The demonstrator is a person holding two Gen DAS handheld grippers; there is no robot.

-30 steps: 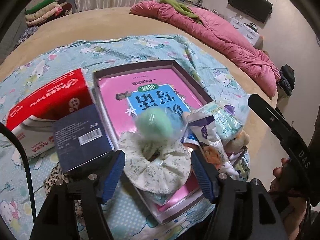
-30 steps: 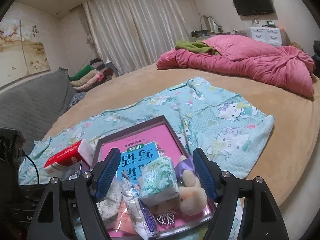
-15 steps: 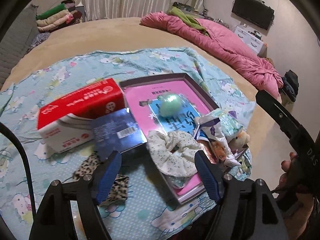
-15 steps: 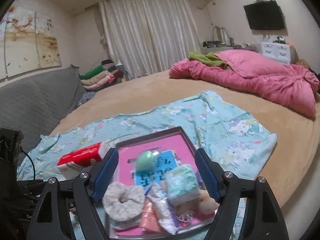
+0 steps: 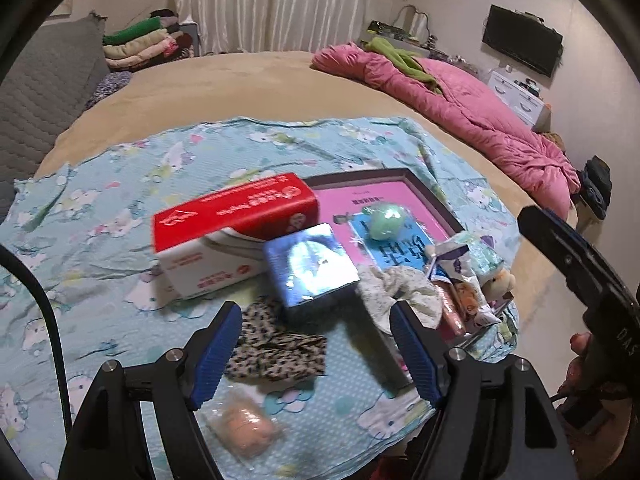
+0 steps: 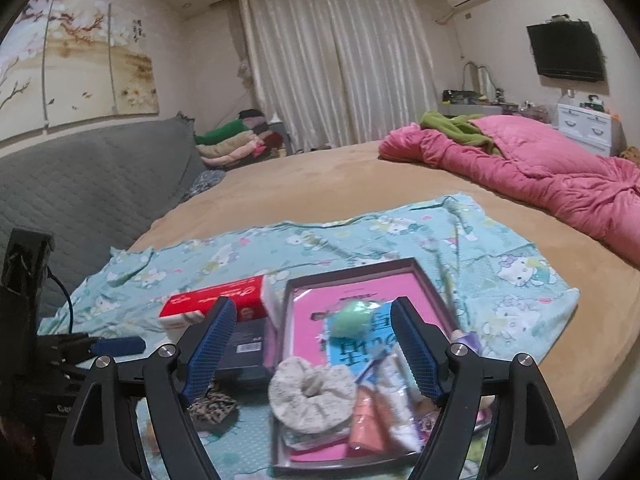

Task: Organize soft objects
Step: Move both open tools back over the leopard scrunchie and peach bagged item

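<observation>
Both jaw sets stand apart and empty; left gripper [image 5: 316, 354] and right gripper [image 6: 310, 354] have just been opening. Nearest lies the peach sponge [image 5: 246, 426], then the leopard scrunchie [image 5: 276, 346], both outside the tray [image 6: 352, 270]. Judged next: centre 1 gripper over 1 item, descend, clamp gently
</observation>
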